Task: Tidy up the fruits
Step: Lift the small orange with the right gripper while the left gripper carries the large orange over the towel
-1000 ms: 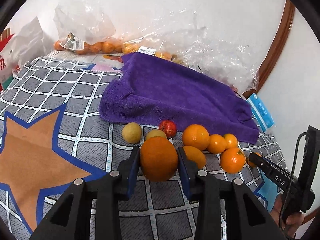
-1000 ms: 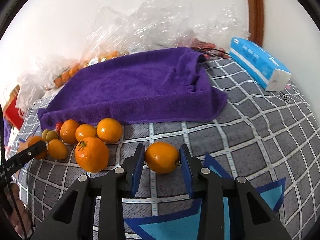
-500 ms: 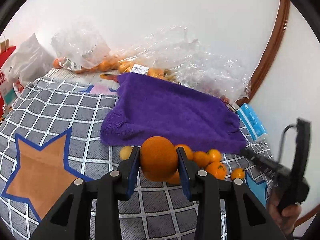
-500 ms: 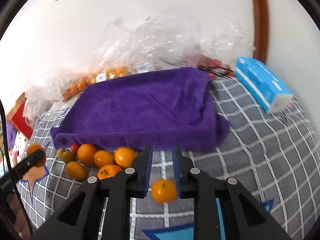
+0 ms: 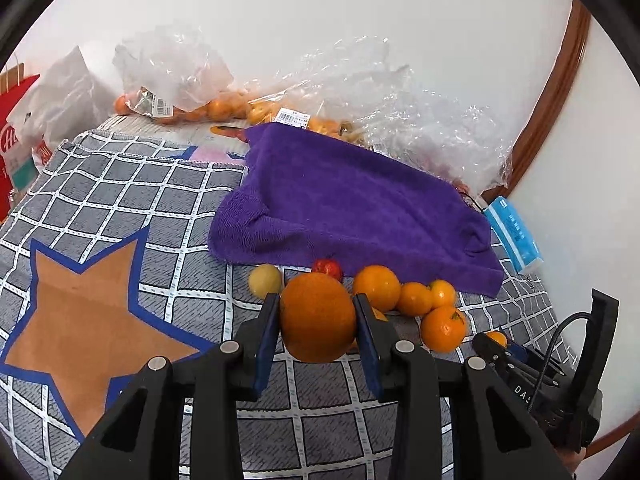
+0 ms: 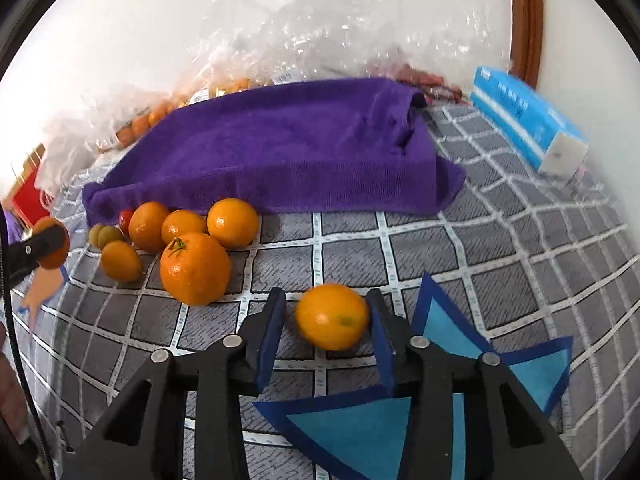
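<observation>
Bright, even daylight, soft shadows; fisheye edges bend, right wrist view slightly motion-blurred.

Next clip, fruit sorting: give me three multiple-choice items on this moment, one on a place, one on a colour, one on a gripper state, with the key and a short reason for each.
1. Where does the loose fruit cluster lie?
A. on top of the towel
B. on the checked cloth along the towel's near edge
C. inside a plastic bag

2. What colour is the towel?
A. purple
B. green
C. white

3. What is the left gripper doing?
A. hanging open over bare cloth
B. closed on nothing
C. clamped on a large orange

Key:
1 B: the fruits sit on the checked cloth, against the towel's front edge.
2 A: the towel is purple in both wrist views.
3 C: both pads press the sides of the large orange. The right gripper is open, with a gap on the left of the small orange between its fingers.
</observation>
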